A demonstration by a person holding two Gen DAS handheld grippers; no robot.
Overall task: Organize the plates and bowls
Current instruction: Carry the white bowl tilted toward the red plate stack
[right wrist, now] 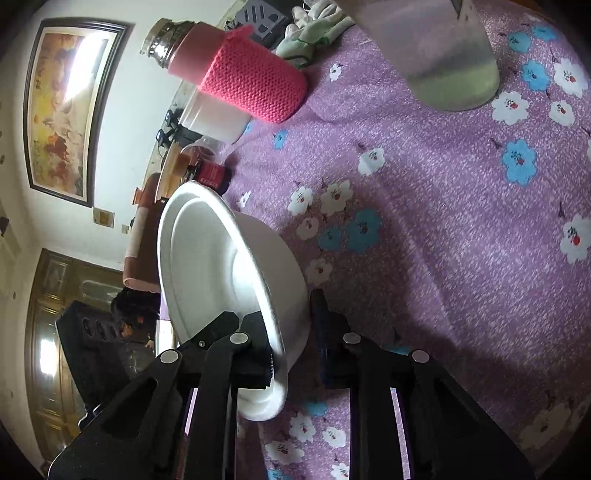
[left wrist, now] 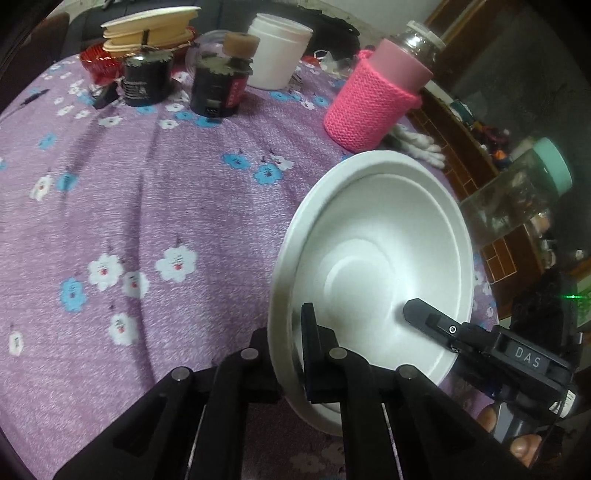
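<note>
I held a white, round, moulded-pulp bowl (left wrist: 373, 258) tipped up on its edge above the table (left wrist: 129, 206), which was covered with a purple cloth printed with white and blue flowers. My left tool (left wrist: 286, 354) was closed on the near rim of the bowl, one finger behind the rim and the other inside the hollow. My right tool (right wrist: 291, 343) came in from the opposite side: in the left wrist view one of its black fingers (left wrist: 424, 314) lay against the inner wall of the bowl. In the right wrist view its jaws stood a fair way apart, straddling the bowl's rim, with the left finger touching the inside and the right finger standing off from the outer wall; I could not tell whether it gripped at all.

Farther back on the table stood a bottle in a pink knitted sleeve (left wrist: 373, 99), a white plastic tub (left wrist: 277, 55), two dark jars (left wrist: 147, 79) and a stack of cream-coloured plates (left wrist: 151, 31). A glass jar with a mint-green lid (left wrist: 517, 192) stood just beyond the bowl's right side.
</note>
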